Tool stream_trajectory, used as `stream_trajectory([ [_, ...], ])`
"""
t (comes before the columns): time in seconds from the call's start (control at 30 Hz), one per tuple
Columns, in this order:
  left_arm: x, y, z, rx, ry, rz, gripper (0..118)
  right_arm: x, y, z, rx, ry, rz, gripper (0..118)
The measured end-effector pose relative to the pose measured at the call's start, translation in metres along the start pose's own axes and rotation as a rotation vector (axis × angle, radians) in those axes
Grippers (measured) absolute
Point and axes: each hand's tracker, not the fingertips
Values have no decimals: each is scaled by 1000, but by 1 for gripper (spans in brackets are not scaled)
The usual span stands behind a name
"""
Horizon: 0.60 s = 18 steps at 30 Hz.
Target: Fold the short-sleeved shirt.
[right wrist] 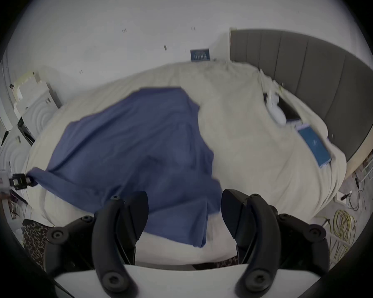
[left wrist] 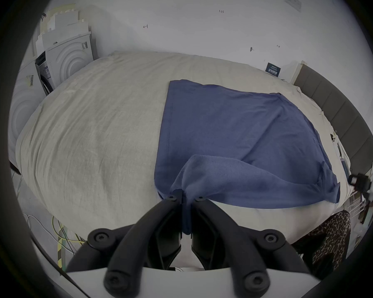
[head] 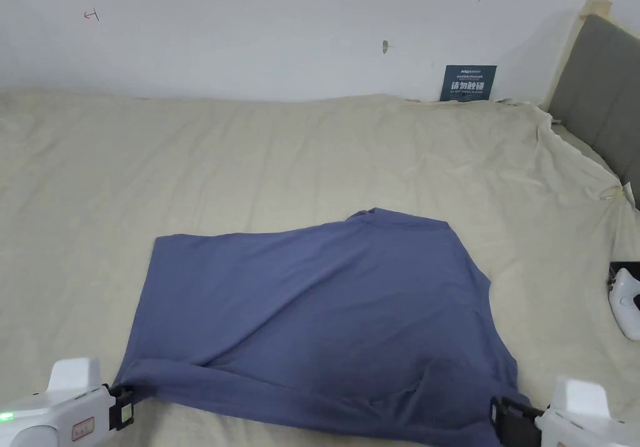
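Note:
A blue short-sleeved shirt [head: 325, 317] lies spread on a cream bed sheet [head: 250, 154], near the bed's front edge. My left gripper [head: 122, 407] sits at the shirt's near left corner; in the left gripper view its jaws [left wrist: 184, 197] are shut on a bunched fold of the blue shirt [left wrist: 235, 130]. My right gripper [head: 509, 417] sits at the shirt's near right corner. In the right gripper view its jaws [right wrist: 184, 203] stand wide apart, with the edge of the shirt [right wrist: 138, 147] lying below and between them, not pinched.
A grey padded headboard [head: 600, 98] runs along the right. A white controller [head: 625, 304] lies on the sheet's right edge, and a blue box [right wrist: 314, 147] lies near the headboard. A dark sign [head: 467, 83] leans on the wall. White appliances [left wrist: 67, 57] stand left of the bed; cables [right wrist: 342, 223] lie on the floor.

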Motion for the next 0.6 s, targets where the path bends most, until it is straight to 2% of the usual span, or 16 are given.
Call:
stream_trajectory([
  [0.1,1,0,-1,-3,-1,-4,5,1,-15,-14,-82,22,-18,74],
  [0.27,0,-1,-5,-14,1,0,5,-1,-27,-31,-125,40,-30,69],
  [0.3,-1,-1,-5,-15,0,5,5,-1,-29,-34,-141,48,-35,65],
  [0.37,-2,-2,-5,-16,-4,14,5,-3,-31,-39,-163,53,-28,50],
  [0.4,-3,-3,-5,-16,-7,18,5,-3,-33,-40,-175,52,-15,39],
  [0.47,-3,-3,-4,-18,-8,21,5,-1,-34,-40,-165,49,4,10],
  [0.53,-4,-3,-3,-18,-16,26,5,2,-29,-32,-130,102,-33,8],
  [0.6,-6,-3,-2,-14,-30,35,5,-3,-20,-17,-79,94,-2,8],
])
